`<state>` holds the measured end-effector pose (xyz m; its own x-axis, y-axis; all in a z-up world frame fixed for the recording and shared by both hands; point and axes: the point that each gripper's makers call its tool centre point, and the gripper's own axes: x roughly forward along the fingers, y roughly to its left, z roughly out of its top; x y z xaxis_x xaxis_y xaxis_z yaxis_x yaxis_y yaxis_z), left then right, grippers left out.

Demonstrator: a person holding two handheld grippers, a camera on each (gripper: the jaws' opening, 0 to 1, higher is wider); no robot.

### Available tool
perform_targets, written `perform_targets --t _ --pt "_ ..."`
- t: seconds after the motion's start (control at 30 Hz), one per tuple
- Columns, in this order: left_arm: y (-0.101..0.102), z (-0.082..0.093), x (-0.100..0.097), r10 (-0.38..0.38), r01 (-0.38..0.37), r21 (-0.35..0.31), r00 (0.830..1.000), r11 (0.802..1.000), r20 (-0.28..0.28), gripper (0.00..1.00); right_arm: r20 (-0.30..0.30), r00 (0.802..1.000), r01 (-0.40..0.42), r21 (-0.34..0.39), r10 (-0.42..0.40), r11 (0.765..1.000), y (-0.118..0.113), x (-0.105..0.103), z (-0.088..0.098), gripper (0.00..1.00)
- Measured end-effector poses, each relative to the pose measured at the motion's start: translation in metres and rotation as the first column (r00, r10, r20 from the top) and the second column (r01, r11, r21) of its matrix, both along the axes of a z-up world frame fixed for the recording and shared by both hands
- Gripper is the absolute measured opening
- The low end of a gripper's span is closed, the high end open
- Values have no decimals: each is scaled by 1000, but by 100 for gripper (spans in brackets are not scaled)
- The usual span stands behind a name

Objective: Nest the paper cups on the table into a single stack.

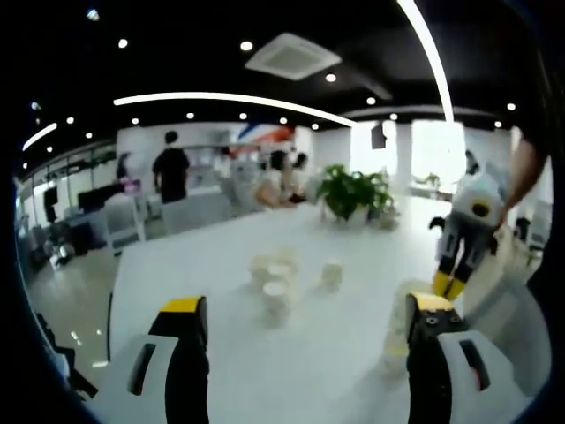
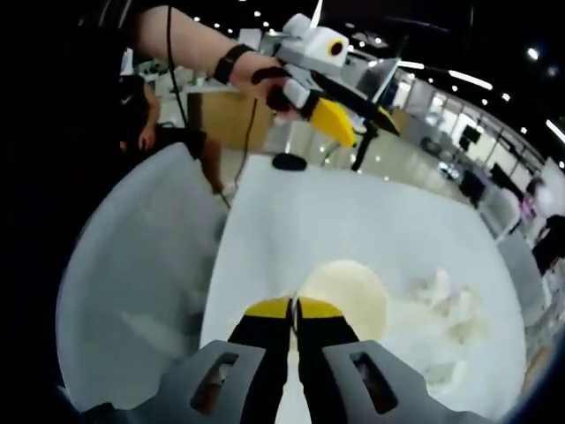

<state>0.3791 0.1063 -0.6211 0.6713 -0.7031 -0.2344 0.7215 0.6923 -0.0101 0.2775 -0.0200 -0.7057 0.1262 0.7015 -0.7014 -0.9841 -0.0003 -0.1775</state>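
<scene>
Left gripper (image 1: 300,322) jaws spread, loose paper cups (image 1: 275,281) on white table (image 1: 353,353), right gripper (image 2: 294,309) apparently pinching cup rim (image 2: 346,296).

Four loose paper cups (image 1: 275,299) stand clustered mid-bench, though blur makes that count uncertain. One bench (image 1: 221,256) carries them, along with one potted plant (image 1: 353,192). Two hand-held grippers appear: left (image 1: 300,318), right (image 2: 294,309).
</scene>
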Motion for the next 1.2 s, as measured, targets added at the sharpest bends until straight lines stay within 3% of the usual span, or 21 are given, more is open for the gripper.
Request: perform_targets --t 1.2 --pt "-3 -7 -12 8 -8 -4 1000 1000 -20 93 -43 999 -11 -74 8 997 2 -11 -40 0"
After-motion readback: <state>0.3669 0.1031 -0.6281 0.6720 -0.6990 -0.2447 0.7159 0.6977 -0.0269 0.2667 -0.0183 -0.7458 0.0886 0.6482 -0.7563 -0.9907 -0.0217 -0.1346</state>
